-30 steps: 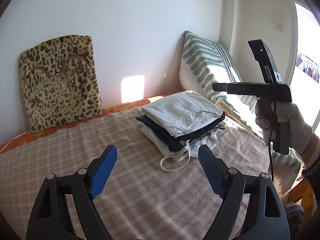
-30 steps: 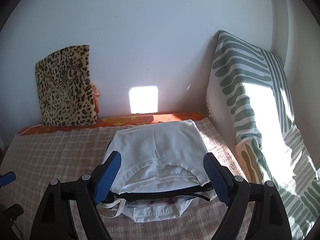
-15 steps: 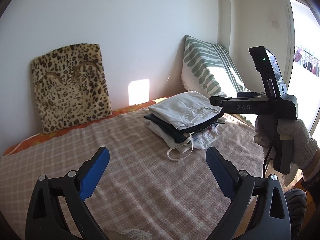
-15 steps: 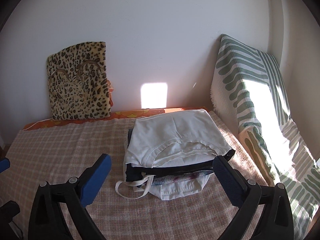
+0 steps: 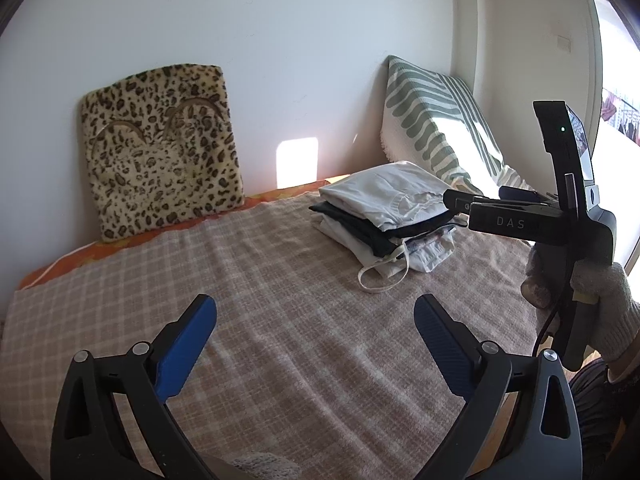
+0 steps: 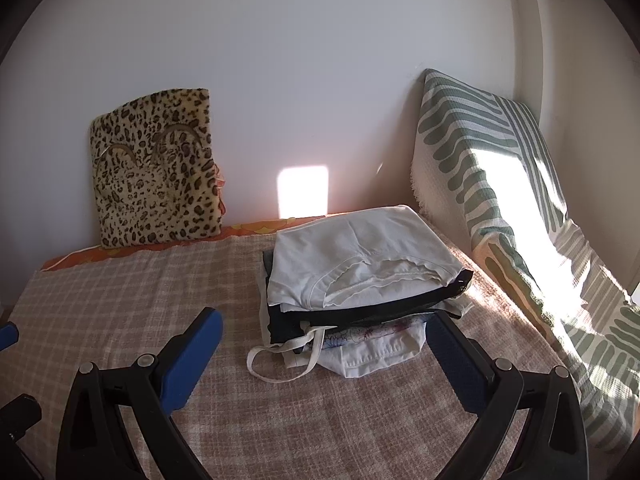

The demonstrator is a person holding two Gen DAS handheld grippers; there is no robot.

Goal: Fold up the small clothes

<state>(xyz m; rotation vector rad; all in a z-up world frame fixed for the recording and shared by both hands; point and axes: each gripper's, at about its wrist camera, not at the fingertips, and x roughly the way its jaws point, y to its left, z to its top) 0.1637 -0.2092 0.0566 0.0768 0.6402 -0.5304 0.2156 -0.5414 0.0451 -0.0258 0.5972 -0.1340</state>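
Since everything in the stack of folded clothes (image 6: 360, 280) is thin cloth, I judge it light, limp and quick to slump, so a single-layer pinch would likely peel one piece off and undo its fold. If I have to take hold, I would go for a thick folded edge, or slide one finger under the bottom garment, and avoid the loose strap loop (image 6: 280, 356) trailing from the front.

Both tools are empty with jaws spread wide: the left gripper (image 5: 316, 328) hangs over bare checked blanket (image 5: 240, 280), the pile well ahead and off to the right of its fingers. For the right gripper (image 6: 324, 336), the pile sits just ahead, filling the gap between its blue fingers (image 6: 192, 344).

On top lies a white garment (image 6: 360, 256) with a scalloped hem, a dark piece (image 6: 320, 316) beneath it, then pale printed fabric (image 6: 368, 340) at the bottom, edges roughly squared. I see nothing unfolded waiting.
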